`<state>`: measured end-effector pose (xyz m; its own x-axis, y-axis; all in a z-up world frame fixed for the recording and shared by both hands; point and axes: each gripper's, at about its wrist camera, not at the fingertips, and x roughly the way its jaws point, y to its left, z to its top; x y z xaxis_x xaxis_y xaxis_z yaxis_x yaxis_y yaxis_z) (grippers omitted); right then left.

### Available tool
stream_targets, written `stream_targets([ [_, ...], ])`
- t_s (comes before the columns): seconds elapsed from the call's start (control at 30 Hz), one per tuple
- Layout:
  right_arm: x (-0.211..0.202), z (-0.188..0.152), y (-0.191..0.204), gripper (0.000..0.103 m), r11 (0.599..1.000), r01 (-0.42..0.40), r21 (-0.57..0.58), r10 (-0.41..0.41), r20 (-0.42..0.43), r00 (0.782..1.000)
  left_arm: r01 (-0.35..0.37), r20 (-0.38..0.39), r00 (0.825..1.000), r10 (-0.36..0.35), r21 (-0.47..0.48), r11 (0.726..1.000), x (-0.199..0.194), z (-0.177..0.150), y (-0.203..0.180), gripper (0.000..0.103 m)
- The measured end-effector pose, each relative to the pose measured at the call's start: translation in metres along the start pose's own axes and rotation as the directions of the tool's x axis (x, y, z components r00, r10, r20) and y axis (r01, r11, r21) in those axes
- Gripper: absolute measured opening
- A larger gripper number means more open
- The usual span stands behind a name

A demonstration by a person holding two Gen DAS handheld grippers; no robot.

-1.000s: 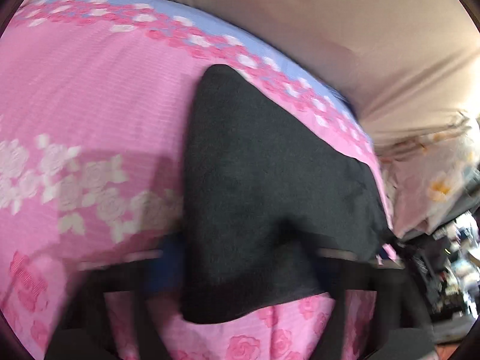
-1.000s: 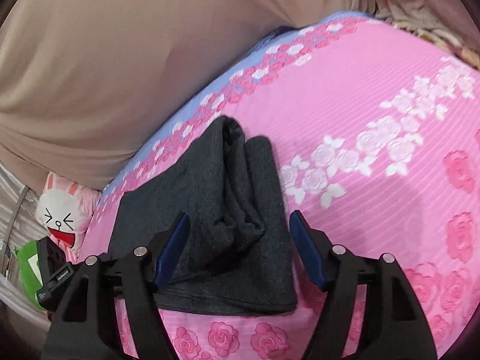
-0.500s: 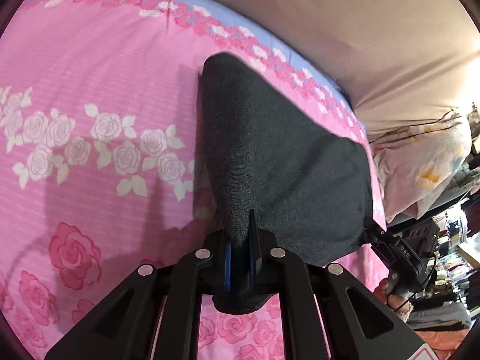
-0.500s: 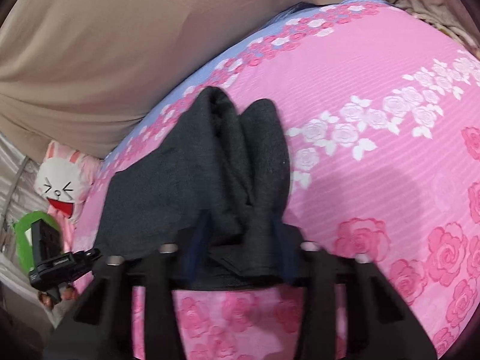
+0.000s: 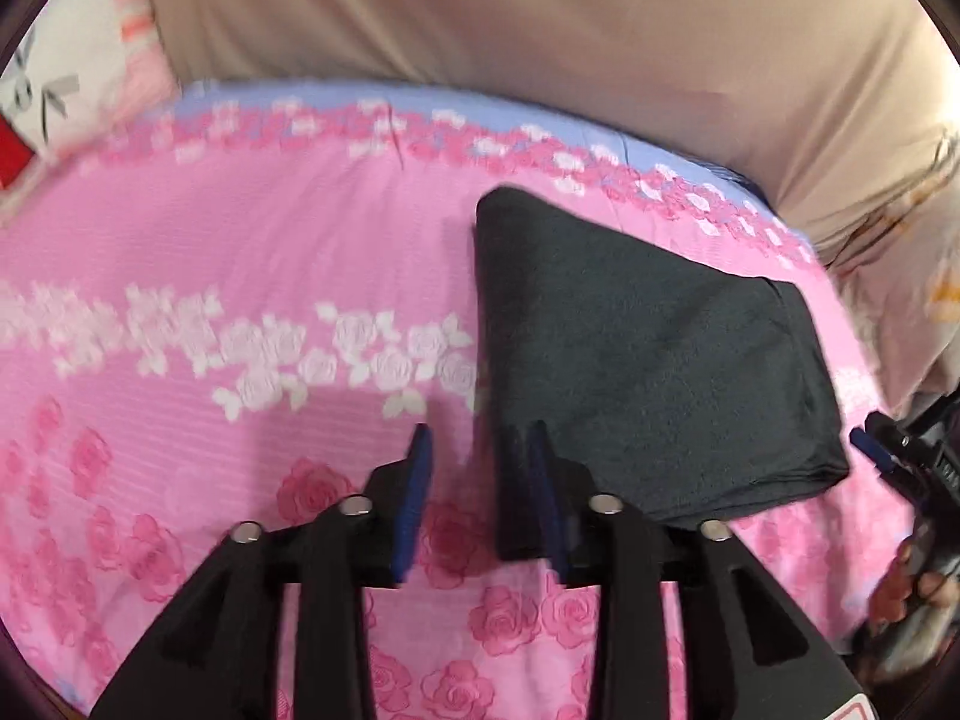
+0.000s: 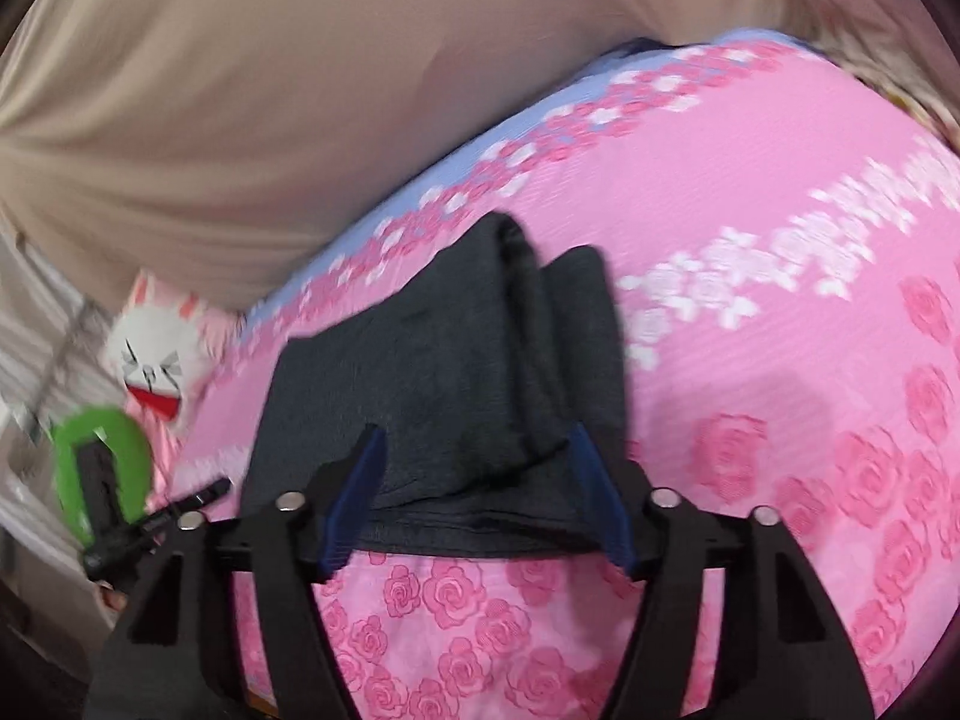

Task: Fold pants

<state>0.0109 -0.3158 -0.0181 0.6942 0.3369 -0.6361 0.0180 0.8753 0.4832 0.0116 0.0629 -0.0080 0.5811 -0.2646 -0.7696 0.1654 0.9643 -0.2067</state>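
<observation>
You had both grippers off the cloth at this point. Half a second earlier your left gripper (image 5: pixel 477 495) was clamped on the near corner of the pants (image 5: pixel 648 372), jaws pressed together on the fabric; in this frame those jaws stood apart with nothing between them, and the gripper sat just off the left near corner of the pants, over the pink floral bedspread (image 5: pixel 240 252). Your right gripper (image 6: pixel 474 498) did the same: it was closing on the near edge a half second before, and here its jaws were spread wide, straddling that near edge without pinching it, as far as the blurred frame let me judge. The pants lay flat on the bedspread as a dark folded stack, far end close to the blue border strip (image 6: pixel 456 168) near the beige backdrop (image 5: pixel 540 30). From the right wrist view the far end of the stack showed two separate lobes with a crease between them, so the layers weren't perfectly aligned there. From the left wrist view the stack read as a tidy trapezoid with clean side edges. The rabbit cushion (image 6: pixel 159 360) sat well off the stack's left side, not in the way. My read: you released after laying a fold down, so the fold was placed and holding on its own. The task looked late-stage or finished; if you wanted it neater, the split far end was the only spot worth a touch-up. Both views were motion-blurred, so you were likely moving.
</observation>
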Motion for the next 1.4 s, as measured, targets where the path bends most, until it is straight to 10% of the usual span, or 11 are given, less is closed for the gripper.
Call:
stream_targets([
  [0.1, 0.03, -0.002, 0.008, 0.066, 0.994, 0.101, -0.045, -0.101, -0.013, 0.995, -0.066, 0.04, 0.997, 0.063, 0.062, 0.996, -0.003, -0.004, -0.022, 0.049],
  [0.13, 0.034, -0.003, 0.011, 0.048, 0.989, 0.135, -0.066, -0.135, 0.003, 0.991, -0.065, 0.037, 0.997, 0.062, 0.069, 0.996, -0.002, -0.005, -0.025, 0.049],
  [0.4, -0.025, -0.002, 0.035, 0.027, 0.992, 0.07, -0.107, -0.057, 0.119, 0.991, -0.091, 0.01, 0.996, 0.091, 0.092, 0.992, 0.006, -0.011, -0.036, 0.053],
  [0.53, 0.006, -0.021, 0.003, 0.029, 0.981, 0.183, -0.071, -0.181, 0.025, 0.983, -0.091, 0.001, 0.996, 0.092, 0.088, 0.992, 0.013, -0.013, -0.036, 0.057],
  [0.8, -0.014, -0.02, -0.01, 0.038, 0.99, 0.14, -0.011, -0.138, 0.083, 0.987, -0.106, -0.009, 0.994, 0.107, 0.074, 0.992, 0.015, -0.014, -0.035, 0.069],
  [0.87, -0.014, -0.017, -0.017, 0.06, 0.99, 0.142, 0.026, -0.144, 0.085, 0.986, -0.019, -0.022, 1.0, 0.019, 0.008, 1.0, 0.016, -0.013, -0.024, 0.084],
  [1.07, -0.005, -0.017, -0.035, 0.07, 0.993, 0.069, 0.097, -0.072, 0.033, 0.997, 0.179, -0.074, 0.978, -0.196, -0.183, 0.967, 0.044, -0.008, 0.001, 0.085],
  [1.1, 0.002, -0.017, -0.037, 0.07, 0.993, 0.062, 0.099, -0.064, 0.016, 0.998, 0.198, -0.082, 0.973, -0.215, -0.181, 0.963, 0.047, -0.006, -0.001, 0.081],
  [1.17, 0.014, -0.017, -0.039, 0.057, 0.993, 0.039, 0.109, -0.038, -0.01, 0.999, 0.263, -0.092, 0.955, -0.281, -0.169, 0.95, 0.052, -0.004, -0.007, 0.022],
  [1.23, 0.011, -0.014, -0.033, 0.045, 0.995, 0.03, 0.096, -0.031, 0.006, 1.0, 0.268, -0.079, 0.956, -0.283, -0.162, 0.95, 0.047, 0.001, -0.011, 0.005],
  [1.4, -0.024, -0.011, -0.016, 0.03, 0.99, -0.116, 0.083, 0.113, 0.036, 0.993, 0.349, -0.038, 0.932, -0.359, -0.162, 0.923, 0.001, 0.012, 0.001, 0.005],
])
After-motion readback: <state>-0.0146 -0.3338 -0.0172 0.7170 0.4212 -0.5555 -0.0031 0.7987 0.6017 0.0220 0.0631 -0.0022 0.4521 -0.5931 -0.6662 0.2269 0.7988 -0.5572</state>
